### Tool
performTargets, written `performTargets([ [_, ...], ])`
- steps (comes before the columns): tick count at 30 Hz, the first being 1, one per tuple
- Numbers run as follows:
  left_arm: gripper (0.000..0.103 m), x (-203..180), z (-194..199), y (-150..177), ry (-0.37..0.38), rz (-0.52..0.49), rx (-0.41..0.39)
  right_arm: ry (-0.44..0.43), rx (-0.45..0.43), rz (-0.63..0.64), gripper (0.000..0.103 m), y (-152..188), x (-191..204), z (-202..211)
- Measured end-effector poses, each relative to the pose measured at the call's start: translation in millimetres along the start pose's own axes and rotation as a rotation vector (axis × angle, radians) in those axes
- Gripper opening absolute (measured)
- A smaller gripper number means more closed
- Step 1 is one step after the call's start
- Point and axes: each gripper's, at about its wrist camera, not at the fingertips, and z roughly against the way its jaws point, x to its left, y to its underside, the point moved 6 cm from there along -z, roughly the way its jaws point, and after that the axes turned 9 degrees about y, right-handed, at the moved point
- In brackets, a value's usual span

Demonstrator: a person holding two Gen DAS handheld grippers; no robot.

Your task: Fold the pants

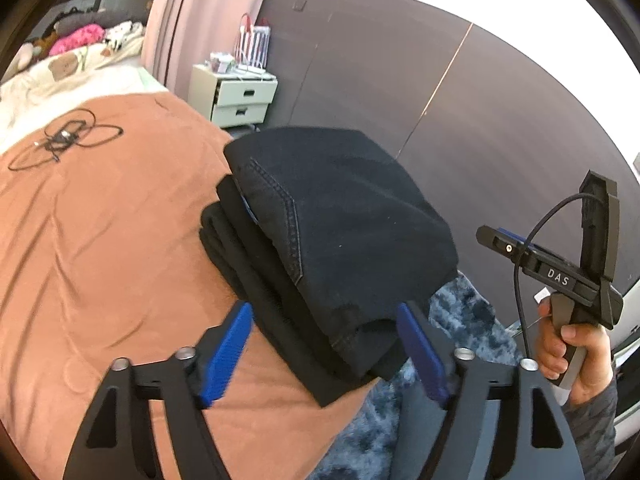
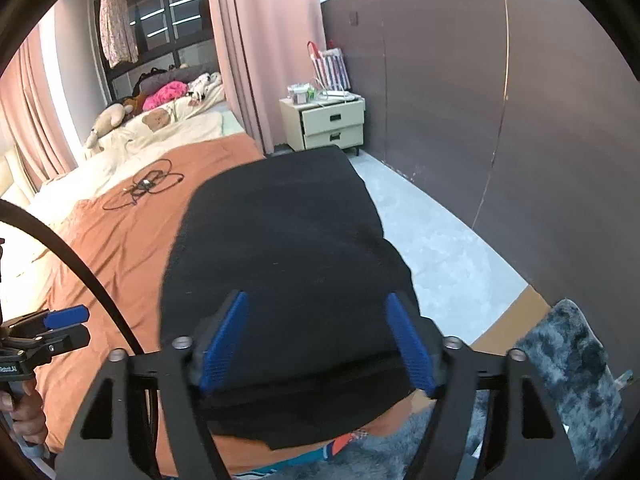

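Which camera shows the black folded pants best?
The left wrist view: the black folded denim pants show stitched seams and stacked layers on the orange bedspread. In the right wrist view they are a plain dark slab, with no seams showing.

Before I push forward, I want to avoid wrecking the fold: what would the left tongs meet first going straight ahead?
Most likely the folded black pants on the orange bedspread. The open left tongs point at the stack's near end; depth is hard to judge.

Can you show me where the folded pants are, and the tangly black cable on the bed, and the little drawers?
folded pants (image 1: 340, 216), left wrist view, top layer.
black cable (image 1: 64, 142), left wrist view, tangled middle.
little drawers (image 2: 332, 120), right wrist view, upper drawer front.
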Motion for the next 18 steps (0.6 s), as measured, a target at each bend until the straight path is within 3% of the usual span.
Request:
performTargets([
  [7,0.094,-3,53,3,-0.035,-0.061,-0.056,0.023,-0.022,-0.046,0.083,29,-10,59],
  [11,0.103,-4,85,12,-0.032,-0.092,-0.092,0.033,-0.055,-0.061,0.095,42,10,65],
  [13,0.103,-4,102,17,-0.043,-0.108,-0.103,0.041,-0.086,-0.057,0.103,57,19,81],
  [18,0.103,-7,152,29,-0.072,-0.137,-0.162,0.028,-0.082,-0.046,0.103,67,46,82],
])
